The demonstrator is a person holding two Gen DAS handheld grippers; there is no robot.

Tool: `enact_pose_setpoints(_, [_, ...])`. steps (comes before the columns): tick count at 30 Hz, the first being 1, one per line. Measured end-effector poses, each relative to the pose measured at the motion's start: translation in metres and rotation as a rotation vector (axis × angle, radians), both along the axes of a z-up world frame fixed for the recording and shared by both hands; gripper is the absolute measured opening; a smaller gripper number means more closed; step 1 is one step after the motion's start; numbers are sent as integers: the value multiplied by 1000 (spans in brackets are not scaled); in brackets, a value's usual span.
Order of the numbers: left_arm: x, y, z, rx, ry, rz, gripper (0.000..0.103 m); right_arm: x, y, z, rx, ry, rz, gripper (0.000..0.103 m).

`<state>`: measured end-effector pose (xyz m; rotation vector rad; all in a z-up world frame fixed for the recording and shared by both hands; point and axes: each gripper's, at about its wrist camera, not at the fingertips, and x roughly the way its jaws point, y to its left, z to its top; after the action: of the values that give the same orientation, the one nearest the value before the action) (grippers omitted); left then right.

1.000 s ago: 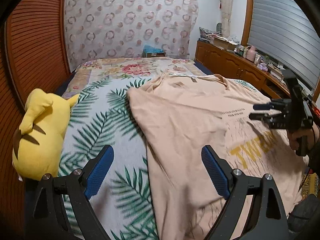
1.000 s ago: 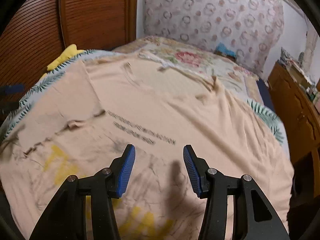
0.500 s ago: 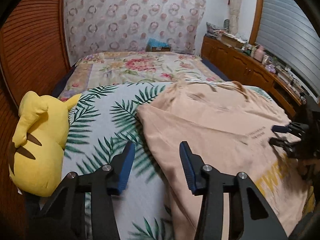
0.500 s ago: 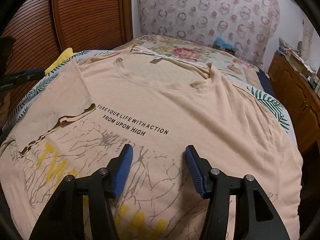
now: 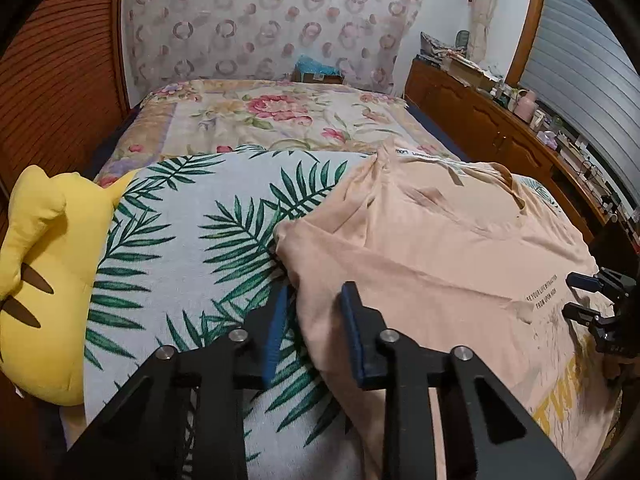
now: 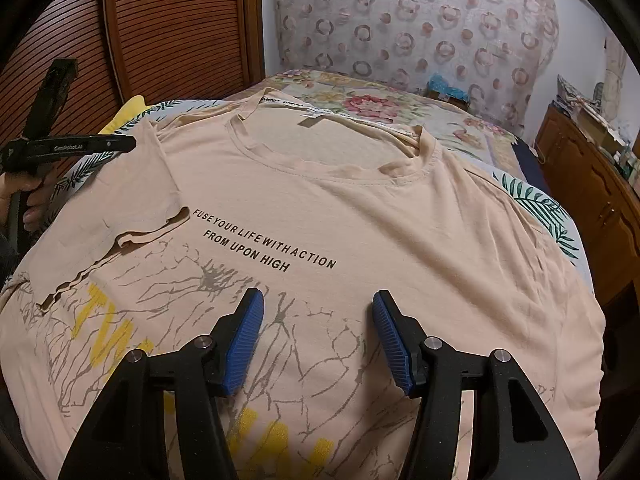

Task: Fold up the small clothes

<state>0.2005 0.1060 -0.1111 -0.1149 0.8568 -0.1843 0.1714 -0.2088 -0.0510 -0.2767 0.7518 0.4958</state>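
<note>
- Bed with palm-leaf cover carries the peach t-shirt, sleeve already folded in.
- Left tool, half-open, straddles the shirt's edge, likely to pinch it.
- Right tool hovers wide open, empty.

Both tongs, left and right, have black frames with silver screws and blue ribbed pads; white "GenRobot.AI" lettering marks one.

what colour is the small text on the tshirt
Black, on the peach t-shirt; clearest in the right wrist view.
</note>
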Motion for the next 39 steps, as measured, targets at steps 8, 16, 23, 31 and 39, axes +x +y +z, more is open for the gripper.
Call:
enact_pose_setpoints(8, [8,3,12,78,-30,9,3,2,-1,0,-6,-2,0,59])
enact_pose_setpoints(16, [19,20,19,109,-48,39,3,1,-1,0,-6,-2,1,59])
enact_pose_setpoints(23, [4,20,21,92,-83,19,39,1,-1,0,-6,-2,1,59])
enact_pose_setpoints(31, [-16,0,17,52,-76,-55,78,1,-1,0,-6,-2,1,59])
enact_pose_setpoints(39, [-18,-14,-3,90,10,-92,78,1,-1,0,-5,-1,1,59])
